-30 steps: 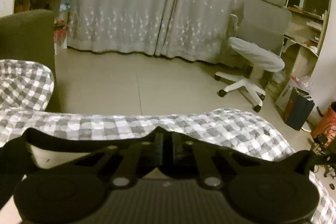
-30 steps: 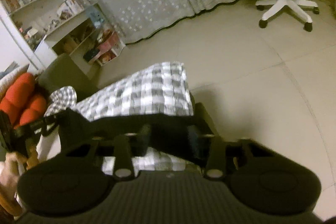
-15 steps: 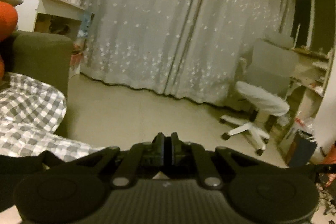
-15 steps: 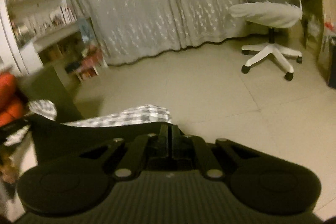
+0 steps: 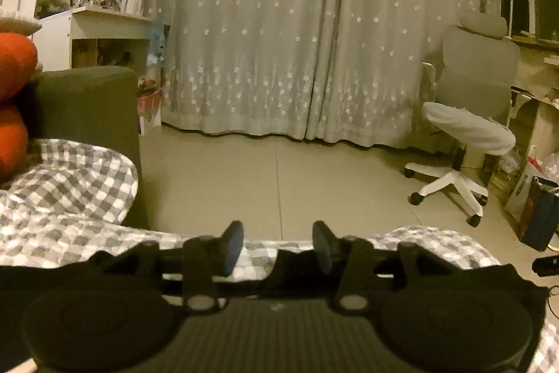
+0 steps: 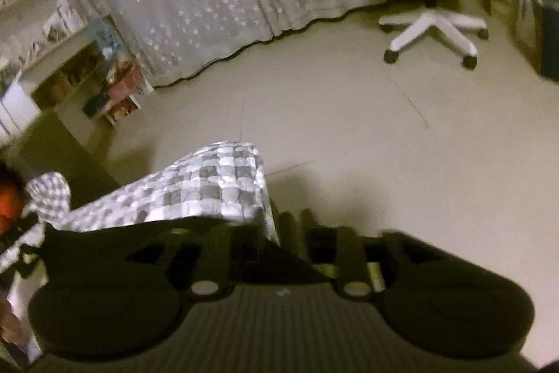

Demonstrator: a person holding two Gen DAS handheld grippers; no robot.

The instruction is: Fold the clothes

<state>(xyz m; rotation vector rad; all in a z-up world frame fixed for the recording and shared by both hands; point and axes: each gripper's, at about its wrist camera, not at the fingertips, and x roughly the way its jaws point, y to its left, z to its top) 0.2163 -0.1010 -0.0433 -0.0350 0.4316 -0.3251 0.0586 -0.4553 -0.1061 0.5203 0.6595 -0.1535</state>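
A dark garment [image 5: 290,259] lies on the grey checked sheet [image 5: 77,198], mostly hidden under my grippers. In the left wrist view my left gripper [image 5: 277,245] is open, its fingers spread above the garment's edge. In the right wrist view my right gripper [image 6: 279,226] is blurred by motion; its fingers look spread, with dark cloth [image 6: 258,254] low between them. The checked sheet [image 6: 209,187] runs to its left, over the corner of the bed.
A white office chair [image 5: 464,128] stands on the tiled floor [image 5: 279,170] at the right. Grey curtains [image 5: 297,41] hang at the back. A dark sofa arm [image 5: 84,107] with orange cushions [image 5: 10,128] and a white shelf [image 5: 104,37] are at the left. Bags [image 5: 538,208] sit far right.
Both grippers were shut half a second ago and have opened. The left view dropped back toward the sheet. The right gripper tilted down and to the right, fast enough to blur.
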